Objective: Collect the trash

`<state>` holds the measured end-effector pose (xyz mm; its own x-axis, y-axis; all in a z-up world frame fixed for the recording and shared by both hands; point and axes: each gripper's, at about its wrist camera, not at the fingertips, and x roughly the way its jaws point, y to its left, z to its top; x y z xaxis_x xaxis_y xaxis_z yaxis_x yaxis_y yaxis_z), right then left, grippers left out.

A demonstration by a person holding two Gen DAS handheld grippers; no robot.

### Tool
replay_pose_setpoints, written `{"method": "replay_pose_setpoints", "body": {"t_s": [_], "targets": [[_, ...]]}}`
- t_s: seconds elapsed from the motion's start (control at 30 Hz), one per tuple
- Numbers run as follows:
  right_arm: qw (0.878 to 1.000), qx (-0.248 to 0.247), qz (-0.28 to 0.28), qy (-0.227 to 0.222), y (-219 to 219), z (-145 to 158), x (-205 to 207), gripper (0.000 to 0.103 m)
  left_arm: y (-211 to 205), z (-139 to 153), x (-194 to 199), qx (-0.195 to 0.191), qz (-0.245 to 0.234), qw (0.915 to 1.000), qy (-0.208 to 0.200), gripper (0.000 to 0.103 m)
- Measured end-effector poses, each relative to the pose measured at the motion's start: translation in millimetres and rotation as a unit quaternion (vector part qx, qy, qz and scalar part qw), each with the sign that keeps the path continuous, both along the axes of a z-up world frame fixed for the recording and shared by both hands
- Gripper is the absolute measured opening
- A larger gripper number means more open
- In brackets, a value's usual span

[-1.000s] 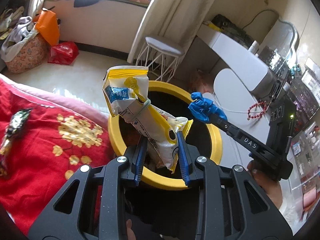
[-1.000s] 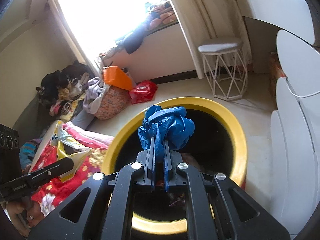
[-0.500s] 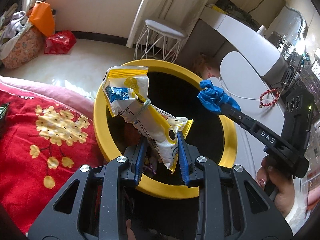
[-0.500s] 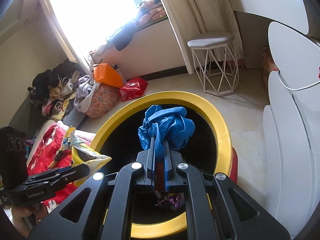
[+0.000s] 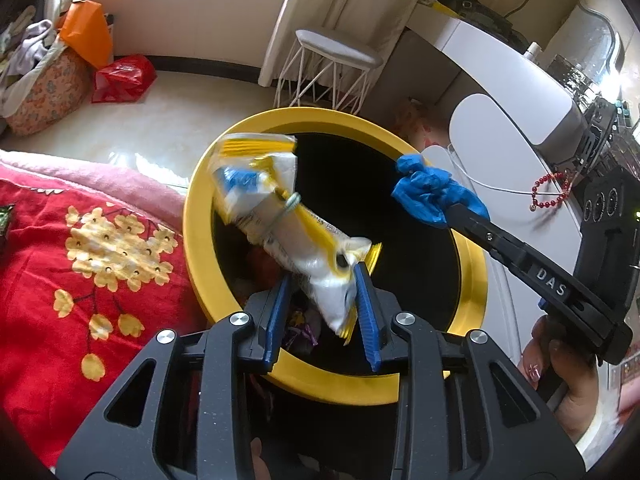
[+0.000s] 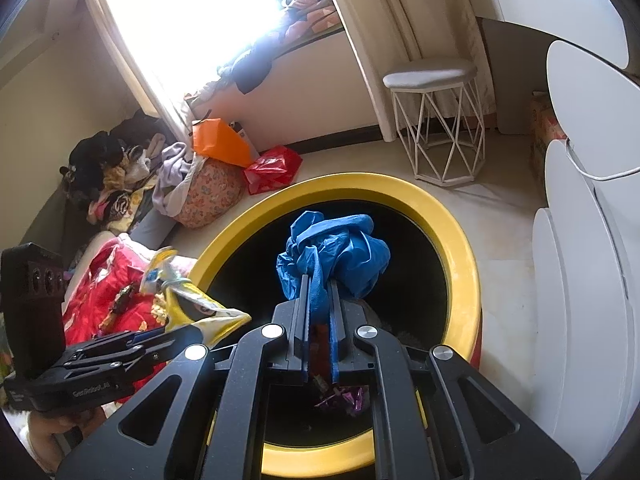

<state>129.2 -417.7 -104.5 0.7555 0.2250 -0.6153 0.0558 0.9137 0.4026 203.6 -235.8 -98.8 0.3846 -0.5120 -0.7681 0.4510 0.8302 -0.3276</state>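
A yellow-rimmed black bin stands on the floor beside the bed. My left gripper is shut on the lower end of a white-and-yellow snack bag. The bag is blurred and leans up to the left over the bin's mouth. My right gripper hangs over the bin with a crumpled blue glove between its pads. Its jaws are opening, and the glove still sits in the narrow gap. Purple wrappers lie at the bin's bottom.
A red blanket with yellow flowers covers the bed left of the bin, with a dark wrapper on it. A white wire stool, a white desk and a red bag stand beyond.
My left gripper has come forward and down, so the snack bag now hangs over the bin's mouth and looks blurred. The right gripper's pads have parted a little around the glove.
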Motion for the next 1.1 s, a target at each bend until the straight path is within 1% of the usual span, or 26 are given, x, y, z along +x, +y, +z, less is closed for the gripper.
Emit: {"method": "replay_pose_setpoints", "body": {"t_s": [0.03,0.07,0.1,0.13,0.2,0.23,0.27,0.3,0.4,0.43,0.47,0.5,0.57,0.67,0.87,0.97,1.1], "targets": [[1.000,-0.002,-0.003,-0.001,0,1,-1,0.029,-1,1,1,-0.001,0.000,1.0000,0.000,0.027],[1.000,-0.004,-0.006,-0.003,1,2,-2,0.041,-1,2,1,-0.003,0.001,1.0000,0.000,0.035],[1.000,-0.006,-0.009,-0.006,1,3,-2,0.044,0,4,0,-0.003,0.003,1.0000,-0.003,0.040],[1.000,-0.007,-0.010,-0.007,1,4,-3,0.045,1,5,-1,-0.003,0.004,1.0000,-0.005,0.048],[1.000,-0.006,-0.012,-0.009,1,5,-5,0.046,3,8,-2,-0.005,0.005,1.0000,-0.007,0.052],[1.000,-0.007,-0.014,-0.010,1,6,-5,0.049,4,9,-3,-0.007,0.007,0.9999,-0.006,0.055],[1.000,-0.008,-0.015,-0.010,1,7,-6,0.051,5,11,-4,-0.008,0.009,0.9999,-0.007,0.061],[1.000,-0.009,-0.016,-0.010,2,8,-6,0.052,7,13,-6,-0.009,0.010,0.9999,-0.010,0.065],[1.000,-0.015,-0.018,-0.010,5,10,-8,0.059,11,19,-10,-0.010,0.016,0.9997,-0.016,0.081],[1.000,-0.019,-0.020,-0.012,6,12,-9,0.063,13,21,-11,-0.012,0.019,0.9996,-0.017,0.085],[0.999,-0.022,-0.021,-0.013,7,14,-10,0.067,15,24,-12,-0.014,0.023,0.9995,-0.019,0.093],[0.999,-0.027,-0.024,-0.014,7,15,-11,0.069,17,26,-14,-0.013,0.029,0.9992,-0.023,0.092],[0.999,-0.034,-0.027,-0.014,10,18,-13,0.077,21,30,-16,-0.002,0.045,0.9986,-0.029,0.092],[0.998,-0.045,-0.030,-0.018,14,23,-17,0.084,28,34,-19,-0.002,0.059,0.9978,-0.029,0.092],[0.997,-0.062,-0.031,-0.025,23,33,-23,0.091,44,45,-28,-0.008,0.072,0.9966,-0.040,0.092],[0.997,-0.073,-0.031,-0.028,29,37,-26,0.093,51,49,-33,-0.015,0.074,0.9962,-0.044,0.092],[0.996,-0.084,-0.030,-0.029,35,42,-32,0.095,60,58,-42,-0.018,0.077,0.9950,-0.060,0.092]]}}
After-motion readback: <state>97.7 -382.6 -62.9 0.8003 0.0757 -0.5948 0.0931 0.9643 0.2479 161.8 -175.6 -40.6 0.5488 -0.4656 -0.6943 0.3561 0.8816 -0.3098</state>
